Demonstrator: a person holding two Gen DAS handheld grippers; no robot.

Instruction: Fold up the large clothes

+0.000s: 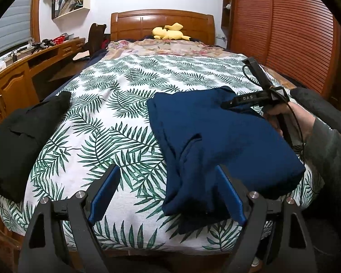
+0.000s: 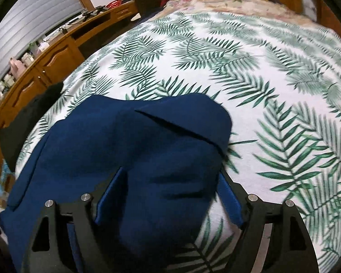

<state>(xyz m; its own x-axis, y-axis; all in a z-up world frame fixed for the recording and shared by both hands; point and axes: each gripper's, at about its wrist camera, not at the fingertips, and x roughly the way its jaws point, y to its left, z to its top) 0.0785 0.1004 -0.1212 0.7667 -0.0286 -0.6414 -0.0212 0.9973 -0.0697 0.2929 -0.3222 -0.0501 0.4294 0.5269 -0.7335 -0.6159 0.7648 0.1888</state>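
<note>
A folded navy blue garment (image 1: 216,141) lies on the leaf-print bedspread (image 1: 116,113), near the foot of the bed and right of centre. My left gripper (image 1: 168,170) stands open over the garment's near left edge; its right finger (image 1: 229,195) overlaps the cloth and its left finger is over bare bedspread. A hand holds my right gripper (image 1: 257,100) above the garment's far right corner. In the right wrist view that gripper (image 2: 172,170) is open, with the navy garment (image 2: 134,150) bulging between its fingers, not pinched.
A folded black garment (image 1: 22,141) lies at the bed's left edge. A yellow plush toy (image 1: 170,33) rests by the wooden headboard (image 1: 161,22). A wooden desk (image 1: 22,75) runs along the left, a slatted wardrobe (image 1: 284,34) along the right.
</note>
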